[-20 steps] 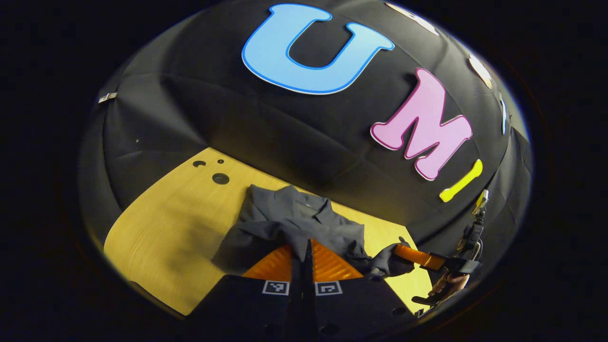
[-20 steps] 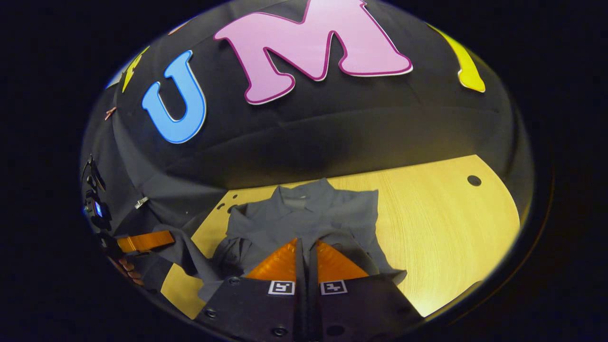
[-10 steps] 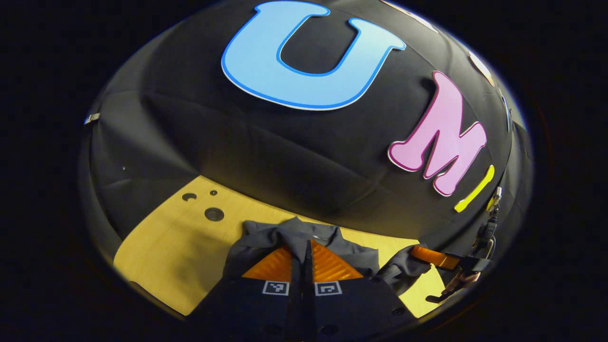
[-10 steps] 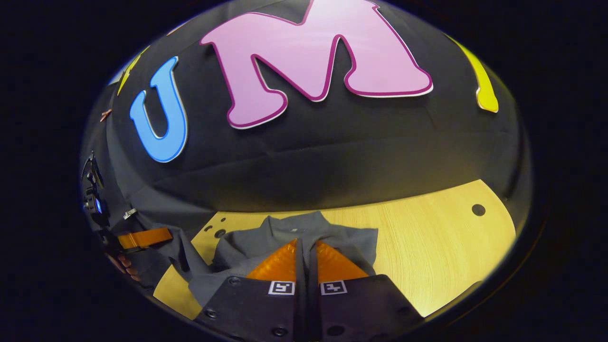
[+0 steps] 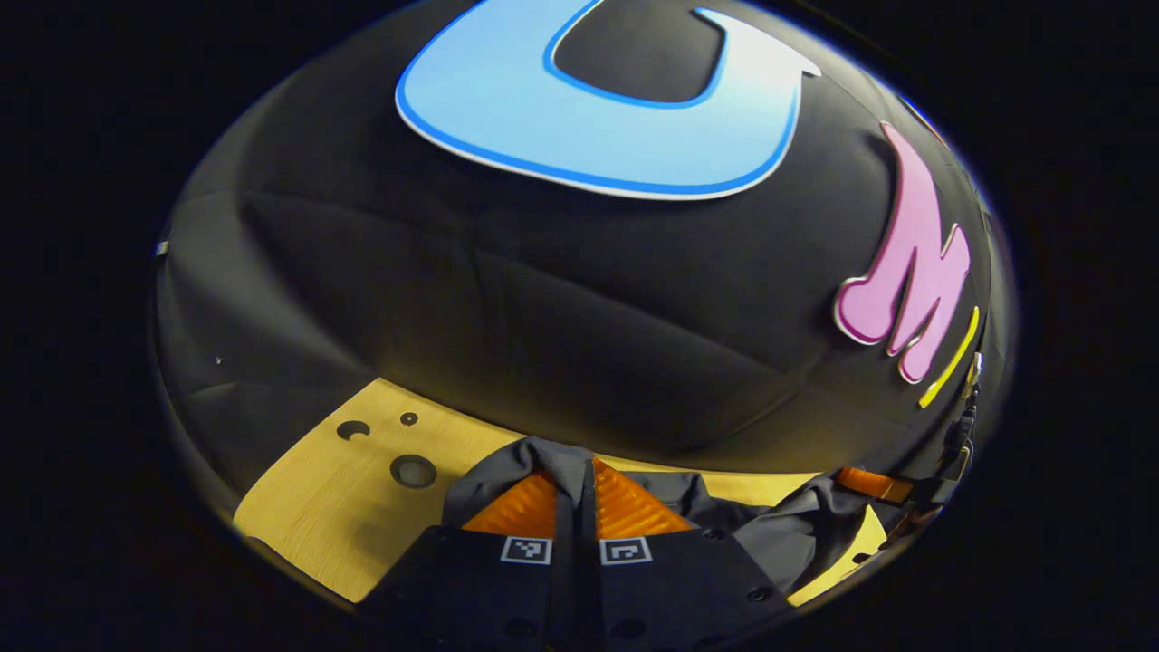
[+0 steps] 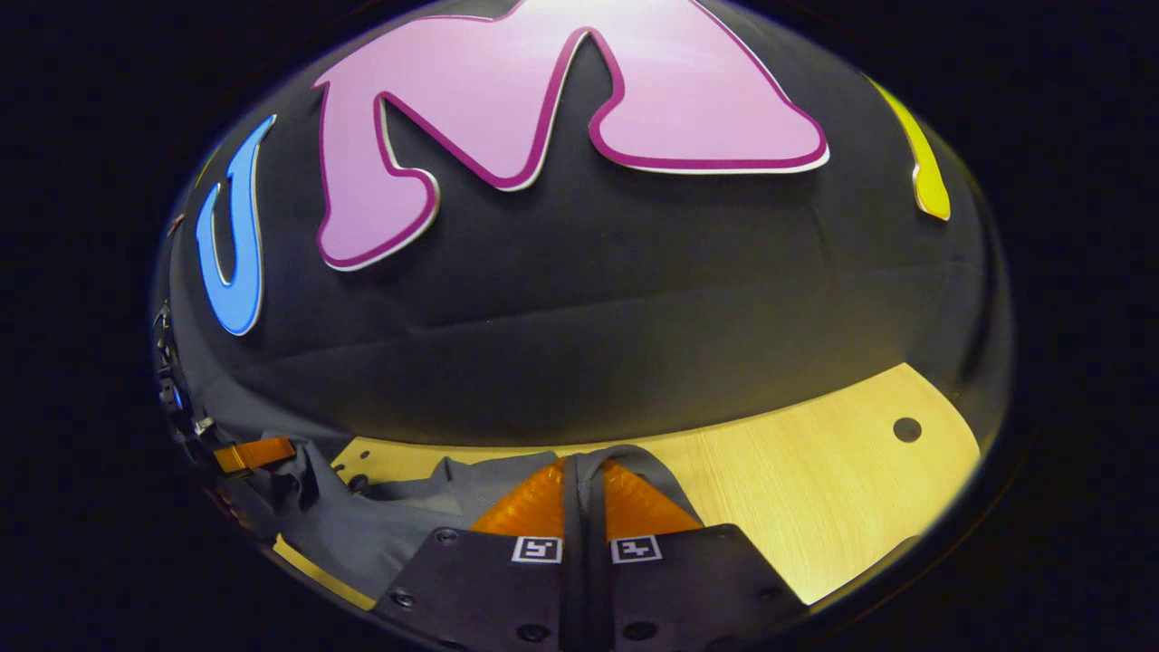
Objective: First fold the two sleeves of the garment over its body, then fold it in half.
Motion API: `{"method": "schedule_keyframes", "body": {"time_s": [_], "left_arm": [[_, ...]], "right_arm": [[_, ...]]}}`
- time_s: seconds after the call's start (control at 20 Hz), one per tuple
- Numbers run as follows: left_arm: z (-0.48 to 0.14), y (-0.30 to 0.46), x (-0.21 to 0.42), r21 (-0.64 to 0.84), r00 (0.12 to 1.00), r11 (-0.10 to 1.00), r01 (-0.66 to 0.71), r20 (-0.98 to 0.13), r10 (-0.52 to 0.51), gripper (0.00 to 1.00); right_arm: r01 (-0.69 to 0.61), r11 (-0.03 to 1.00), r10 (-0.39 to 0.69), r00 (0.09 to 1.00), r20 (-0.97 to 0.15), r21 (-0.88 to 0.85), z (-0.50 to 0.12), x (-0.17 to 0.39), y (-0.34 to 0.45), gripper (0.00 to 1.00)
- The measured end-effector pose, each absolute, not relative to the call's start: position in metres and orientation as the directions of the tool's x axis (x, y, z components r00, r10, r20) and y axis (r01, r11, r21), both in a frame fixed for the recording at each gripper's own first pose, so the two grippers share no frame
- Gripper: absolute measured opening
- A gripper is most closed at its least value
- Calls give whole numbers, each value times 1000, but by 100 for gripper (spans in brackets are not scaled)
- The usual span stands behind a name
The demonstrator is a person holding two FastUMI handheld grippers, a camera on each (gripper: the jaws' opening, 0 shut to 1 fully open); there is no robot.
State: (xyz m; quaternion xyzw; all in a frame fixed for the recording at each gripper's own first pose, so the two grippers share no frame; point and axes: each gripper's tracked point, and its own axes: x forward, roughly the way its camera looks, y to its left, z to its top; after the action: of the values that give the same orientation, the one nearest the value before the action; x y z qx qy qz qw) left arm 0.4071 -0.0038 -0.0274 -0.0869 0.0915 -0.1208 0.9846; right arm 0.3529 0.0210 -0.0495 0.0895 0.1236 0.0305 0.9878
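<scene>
Garment point(image 5: 788, 543), grey shirt: soft, light, limp; I keep left tool point(image 5: 587, 484) and right tool point(image 6: 584, 480) each clenched on its hem corners over tabletop point(image 6: 815, 489).

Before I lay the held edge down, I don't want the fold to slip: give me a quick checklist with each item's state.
1. Left gripper shut on the garment: ok.
2. Right gripper shut on the garment: ok.
3. Cloth between the two grippers taut: not ok, it sags.
4. Sleeves folded over the body: cannot tell.
5. Collar position under the held edge: cannot tell.
6. Bare table beyond the garment: ok.
</scene>
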Motion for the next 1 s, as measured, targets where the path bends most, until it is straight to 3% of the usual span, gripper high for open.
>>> {"method": "schedule_keyframes", "body": {"time_s": [0.45,0.6,0.7,0.85,0.9,0.95,1.0], "left_arm": [[-67,1,451,-85,952,976,201,-218,-215,5],[-73,1,449,-52,950,982,180,-248,-188,18],[-73,3,444,-25,952,986,163,-259,-164,45],[-57,4,433,-9,959,988,152,-242,-150,87],[-48,6,427,12,963,989,146,-229,-139,85],[-40,7,421,49,968,988,145,-214,-131,96],[-30,9,413,93,974,986,138,-194,-118,96]], "right_arm": [[7,986,37,964,-262,165,-82,396,7,5],[2,988,46,952,-302,156,-98,394,13,8],[1,990,43,948,-316,140,-103,388,9,13],[7,993,24,961,-274,114,-81,381,5,51],[10,993,20,966,-259,113,-70,377,3,64],[13,993,16,970,-243,114,-62,372,1,86],[20,994,6,972,-236,108,-55,365,-3,91]]}}
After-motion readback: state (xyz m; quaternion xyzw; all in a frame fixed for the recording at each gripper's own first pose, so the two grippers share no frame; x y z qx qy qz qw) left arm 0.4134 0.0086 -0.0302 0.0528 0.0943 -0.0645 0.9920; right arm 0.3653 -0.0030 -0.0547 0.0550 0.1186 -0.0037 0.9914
